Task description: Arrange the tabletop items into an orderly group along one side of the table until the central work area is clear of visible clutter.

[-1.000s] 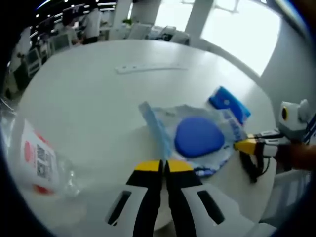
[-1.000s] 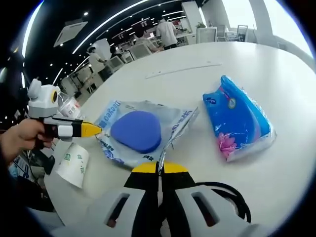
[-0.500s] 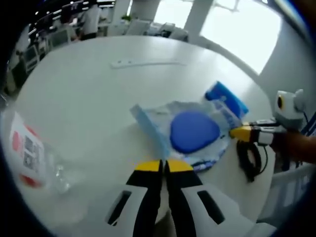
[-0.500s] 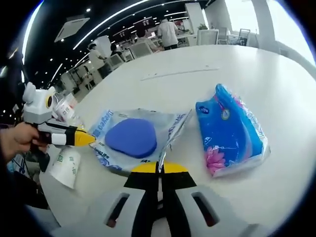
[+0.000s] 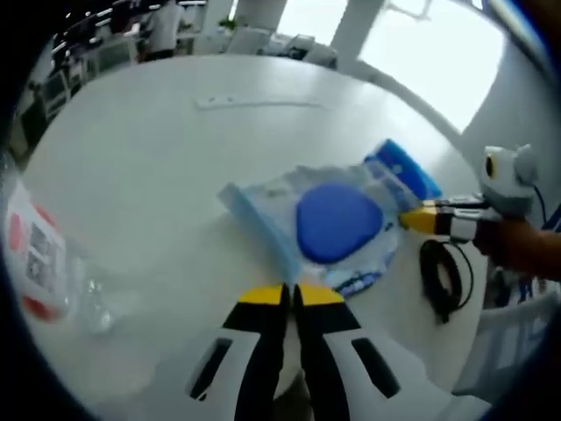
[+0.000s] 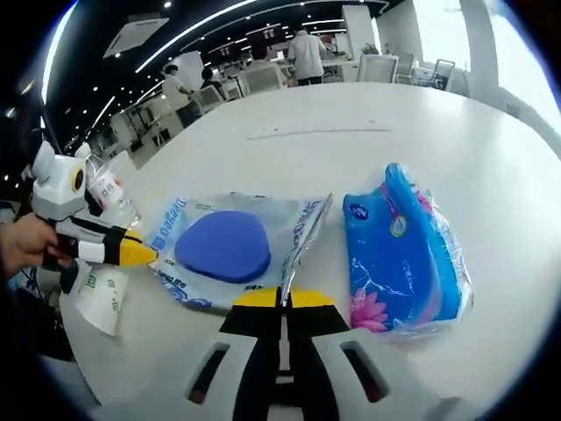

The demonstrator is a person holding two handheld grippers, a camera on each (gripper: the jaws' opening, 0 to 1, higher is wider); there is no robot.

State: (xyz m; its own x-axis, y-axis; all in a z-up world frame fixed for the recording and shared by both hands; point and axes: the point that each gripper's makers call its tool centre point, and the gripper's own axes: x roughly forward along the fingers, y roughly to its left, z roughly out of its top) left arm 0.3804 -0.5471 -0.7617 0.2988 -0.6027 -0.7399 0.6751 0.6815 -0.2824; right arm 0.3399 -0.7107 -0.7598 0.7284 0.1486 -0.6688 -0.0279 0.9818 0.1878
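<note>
- right gripper (image 6: 282, 296) clenched on clear bag (image 6: 230, 247) edge; blue pad (image 6: 223, 246) sealed inside
- tissue pack (image 6: 402, 262) just right of jaws
- left gripper (image 5: 291, 295) closed empty; bare table (image 5: 158, 167) ahead
- bottle (image 5: 39, 267) far left

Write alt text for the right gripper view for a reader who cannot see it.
The right gripper, fingers shut on the edge of a clear bag holding a blue pad, reaches over a white table. A blue tissue pack lies right of the bag; the left gripper and a paper cup sit at the left.
</note>
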